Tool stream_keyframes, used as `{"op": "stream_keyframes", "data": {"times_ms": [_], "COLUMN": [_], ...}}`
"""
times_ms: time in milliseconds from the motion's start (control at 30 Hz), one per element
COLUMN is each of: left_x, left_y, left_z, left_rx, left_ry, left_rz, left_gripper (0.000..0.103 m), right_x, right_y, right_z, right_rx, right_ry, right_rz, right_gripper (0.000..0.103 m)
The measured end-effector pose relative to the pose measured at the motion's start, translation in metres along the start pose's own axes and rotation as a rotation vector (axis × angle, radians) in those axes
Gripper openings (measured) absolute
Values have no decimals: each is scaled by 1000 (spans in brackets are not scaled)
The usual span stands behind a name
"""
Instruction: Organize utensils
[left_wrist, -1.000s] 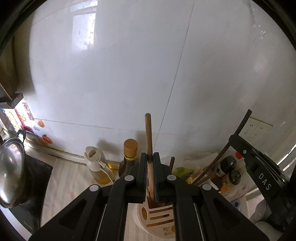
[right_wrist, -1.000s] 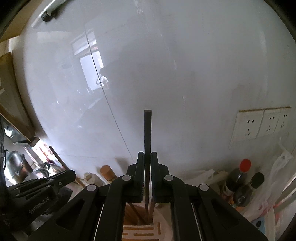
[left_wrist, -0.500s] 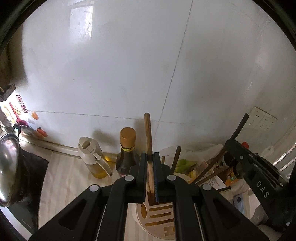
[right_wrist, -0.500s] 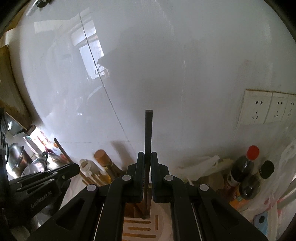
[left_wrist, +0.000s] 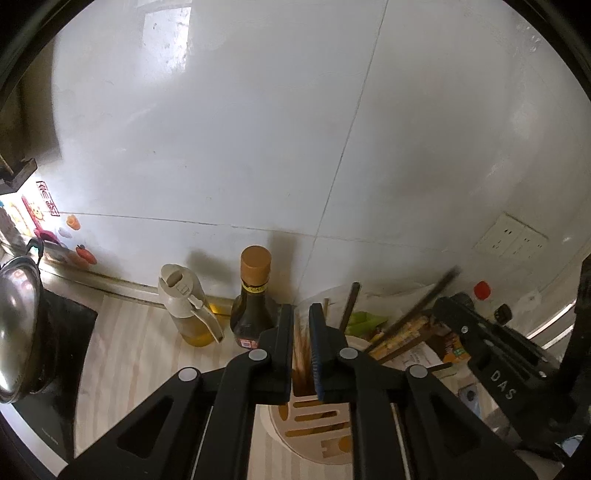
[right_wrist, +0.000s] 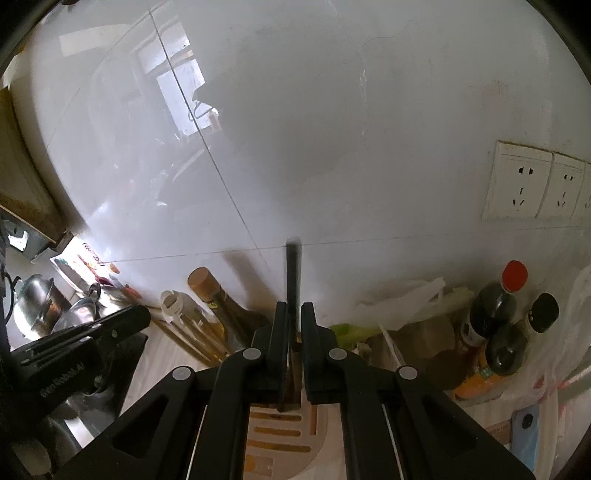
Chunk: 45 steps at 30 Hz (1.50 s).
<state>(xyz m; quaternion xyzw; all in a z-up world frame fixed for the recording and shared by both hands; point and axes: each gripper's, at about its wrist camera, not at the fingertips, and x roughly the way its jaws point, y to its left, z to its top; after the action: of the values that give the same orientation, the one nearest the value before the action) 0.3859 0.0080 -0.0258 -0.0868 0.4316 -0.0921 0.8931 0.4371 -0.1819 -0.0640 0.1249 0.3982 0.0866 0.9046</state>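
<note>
In the left wrist view, the left tool (left_wrist: 301, 310) points down over one round holder (left_wrist: 314, 424) with long slots in its top, which stands on the pale bench (left_wrist: 129, 350). Its jaws are narrow with a small gap; one brown chopstick (left_wrist: 303, 354) is between them, low, just over the holder. The chopstick is smeared while the tool is sharp, so the pads do not seem to clamp it. One other dark stick (left_wrist: 349, 306) stands upright in the holder behind the jaws. Two bottles stand side by side at the wall: one oil bottle (left_wrist: 184, 310) with a white top and one brown-capped bottle (left_wrist: 255, 295) of dark sauce. One metal lid (left_wrist: 18, 325) is at the left edge. At the right the right tool (left_wrist: 443, 306) comes in, with one dark chopstick (left_wrist: 436, 295) slanting up from it.

In the right wrist view, the right tool (right_wrist: 293, 308) has its jaws closed tight on the dark chopstick (right_wrist: 293, 273); it is upright, its top is above the jaws and its lower end is at the round holder (right_wrist: 280, 435), just behind the slots. To the right stand two dark bottles close together: one red-capped bottle (right_wrist: 495, 299) and one black-capped bottle (right_wrist: 517, 339); three wall sockets (right_wrist: 517, 181) are above them. The left tool (right_wrist: 140, 317) is at the left; its jaws are hidden in this view.
</note>
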Motion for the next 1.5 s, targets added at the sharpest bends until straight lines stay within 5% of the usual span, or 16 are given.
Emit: {"op": "stream_keyframes", "data": {"times_ms": [67,133,200,267,467,767,1167,1500], "left_x": [-5,-10,-18,-26,-40,-47,-72,-144], "left_y": [0,2,3,5,9,12,5,-6], "left_z": [0,1,0,-2,-16,-60,-103,-144], "left_rx": [-3,-11,-12,-10,24,72,43,39], "left_ry": [-7,-17,-42,-69,-97,-129,-126,-178], "left_rz": [21,28,56,90,161,263,274,234], "left_gripper": [13,28,61,74,101,103,103,103], "right_x": [-4,-8,-15,-24,-49,-69,-87,-166], "right_y": [0,-1,-2,0,5,20,3,13], "right_z": [0,0,0,-1,-9,-52,-93,-121], "right_rx": [4,10,16,7,-21,-137,-122,-135], "right_ry": [2,-3,-8,-16,-37,-66,-71,-157], "right_rz": [3,0,5,0,-21,-235,-336,-329], "right_gripper": [9,15,23,30,63,102,103,103]}}
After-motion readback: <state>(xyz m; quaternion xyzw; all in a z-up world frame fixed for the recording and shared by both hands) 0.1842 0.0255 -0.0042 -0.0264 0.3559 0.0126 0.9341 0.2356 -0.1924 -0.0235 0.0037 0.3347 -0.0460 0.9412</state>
